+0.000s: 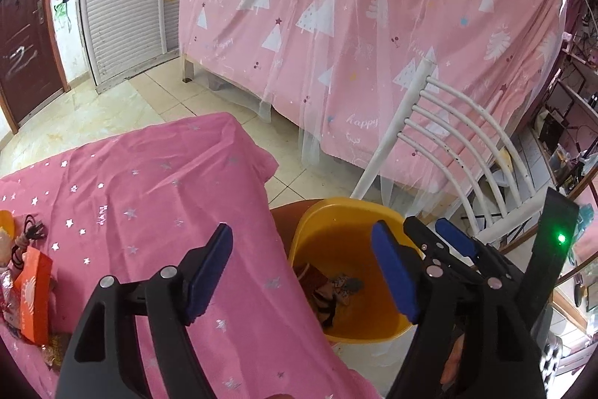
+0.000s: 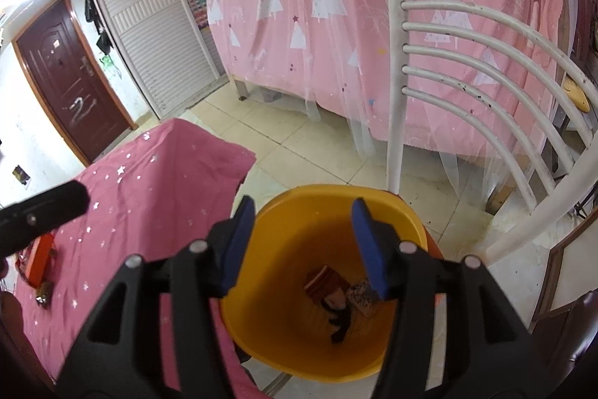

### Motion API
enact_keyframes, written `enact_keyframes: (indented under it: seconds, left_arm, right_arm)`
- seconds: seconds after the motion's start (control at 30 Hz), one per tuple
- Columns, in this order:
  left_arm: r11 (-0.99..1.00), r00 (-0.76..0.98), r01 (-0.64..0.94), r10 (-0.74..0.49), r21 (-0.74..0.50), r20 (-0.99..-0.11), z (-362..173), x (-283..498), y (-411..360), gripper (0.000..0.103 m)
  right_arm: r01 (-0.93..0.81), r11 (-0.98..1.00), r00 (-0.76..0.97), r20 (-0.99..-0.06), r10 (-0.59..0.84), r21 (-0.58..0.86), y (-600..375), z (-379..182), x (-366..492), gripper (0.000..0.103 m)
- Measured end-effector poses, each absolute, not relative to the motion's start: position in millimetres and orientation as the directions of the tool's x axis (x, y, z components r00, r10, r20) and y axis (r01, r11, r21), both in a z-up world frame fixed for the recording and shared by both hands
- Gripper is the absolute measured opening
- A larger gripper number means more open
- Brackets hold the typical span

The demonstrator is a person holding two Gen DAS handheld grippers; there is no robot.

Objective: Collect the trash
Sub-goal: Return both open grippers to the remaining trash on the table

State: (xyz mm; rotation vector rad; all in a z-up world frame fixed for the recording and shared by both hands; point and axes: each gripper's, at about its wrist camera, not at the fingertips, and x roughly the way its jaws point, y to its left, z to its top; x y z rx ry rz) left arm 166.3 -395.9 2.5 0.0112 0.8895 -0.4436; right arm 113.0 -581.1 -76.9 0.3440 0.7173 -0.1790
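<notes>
You are holding the left gripper [image 1: 301, 272] over the edge of the table, its jaws standing wide apart with nothing between the blue pads; the pink star-printed cloth [image 1: 157, 197] is lying under one finger and the yellow bin [image 1: 392, 333] under the other; your right gripper [image 2: 301, 245] is hanging directly above the mouth of that bin [image 2: 299, 359], its jaws parted to a middling gap and gripping nothing; the trash already dropped, a few crumpled wrappers [image 2: 336, 294], is resting at the bottom of the bin, seen from the left wrist too [image 1: 330, 290]; more litter is sitting at the far left of the cloth, an orange box [image 1: 35, 290] with a black cable [image 1: 28, 236] just behind it; a white chair [image 2: 486, 77] is standing just beside the bin, and a pink curtain with white trees [image 1: 373, 25] is hanging behind everything
</notes>
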Motion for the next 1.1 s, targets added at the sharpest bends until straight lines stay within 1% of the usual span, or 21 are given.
enact_keyframes:
  seconds: [0.07,0.13,0.17,0.37,0.53,0.73,0.9,1.1]
  left_arm:
    - [0.911,0.553,0.375,-0.369,-0.172,-0.747,6,165,-390,0.071]
    - [0.916,0.568,0.363,-0.363,-0.171,-0.739,11,163,-379,0.071]
    - [0.918,0.572,0.357,-0.359,-0.17,-0.738,12,163,-375,0.071]
    - [0.93,0.584,0.327,-0.338,-0.167,-0.738,17,160,-341,0.071]
    - [0.94,0.607,0.294,-0.321,-0.17,-0.727,24,158,-299,0.077]
    - [0.958,0.637,0.234,-0.281,-0.168,-0.718,32,165,-255,0.078]
    - [0.973,0.668,0.185,-0.229,-0.14,-0.708,40,169,-221,0.081]
    - [0.984,0.68,0.14,-0.176,-0.109,-0.712,47,176,-175,0.082]
  right_arm:
    - [0.27,0.931,0.747,-0.664,-0.04,0.247,-577,-74,115,0.053]
    - [0.26,0.934,0.753,-0.657,-0.038,0.243,-574,-72,113,0.057]
    - [0.254,0.937,0.756,-0.654,-0.038,0.239,-571,-70,112,0.058]
    - [0.207,0.952,0.775,-0.631,-0.02,0.224,-548,-56,110,0.059]
    - [0.161,0.965,0.795,-0.607,-0.003,0.206,-521,-43,107,0.064]
    - [0.11,0.974,0.8,-0.599,0.03,0.196,-485,-36,115,0.065]
    - [0.049,0.982,0.78,-0.621,0.077,0.183,-452,-35,126,0.065]
    - [-0.037,0.99,0.763,-0.636,0.115,0.135,-407,-32,134,0.065]
